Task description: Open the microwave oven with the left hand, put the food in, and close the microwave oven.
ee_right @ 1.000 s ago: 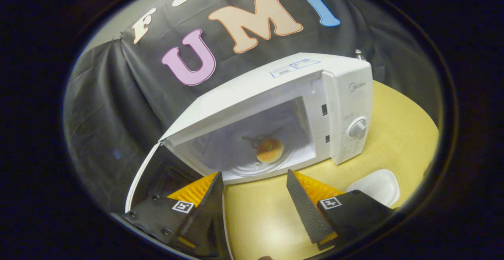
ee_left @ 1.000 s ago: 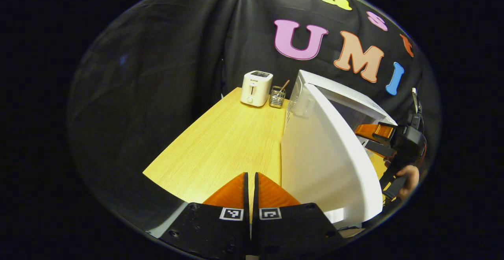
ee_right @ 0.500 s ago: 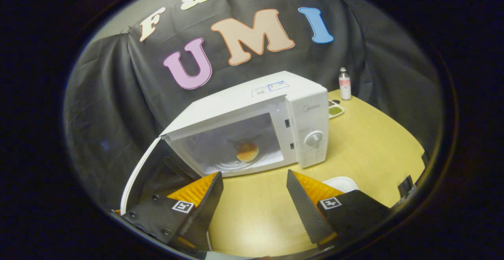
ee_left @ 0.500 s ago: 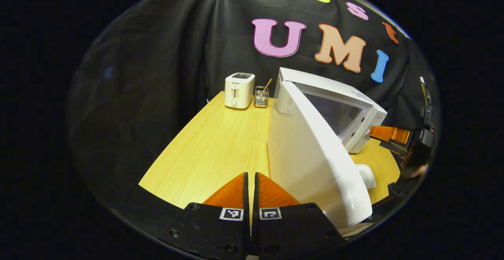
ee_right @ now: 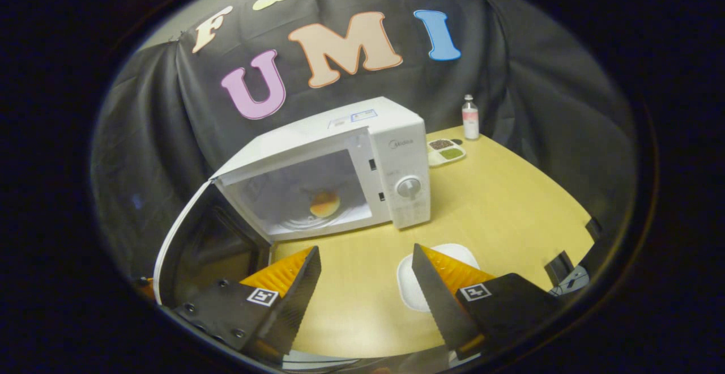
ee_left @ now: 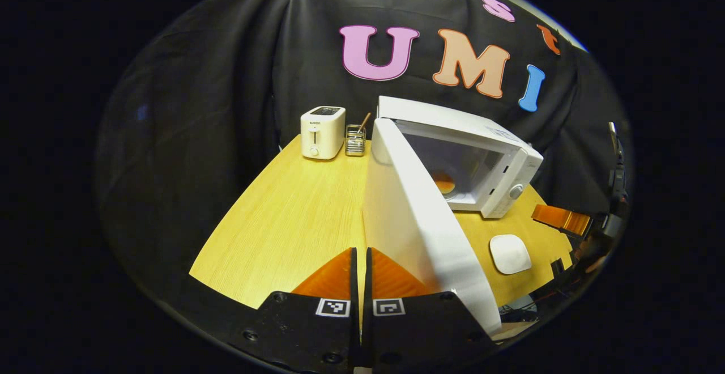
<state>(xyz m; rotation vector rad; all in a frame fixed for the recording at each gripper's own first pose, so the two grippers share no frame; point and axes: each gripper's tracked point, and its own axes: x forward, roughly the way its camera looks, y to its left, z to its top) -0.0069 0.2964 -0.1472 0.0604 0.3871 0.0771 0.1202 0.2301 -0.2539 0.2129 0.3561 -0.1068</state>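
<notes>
Wood-grain table (ee_right: 510, 204) bears boxy white microwave (ee_right: 391, 136), round bun (ee_right: 324, 204) inside

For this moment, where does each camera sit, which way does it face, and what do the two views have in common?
Left gripper view: rides the left gripper, its fingers together, looking along the outer face of the open door towards the toaster; the right gripper shows at far right.
Right gripper view: rides the right gripper, fingers apart, facing the microwave cavity, with the food on the turntable.
Shared: microwave, door, food, white dish, wooden table.
</notes>
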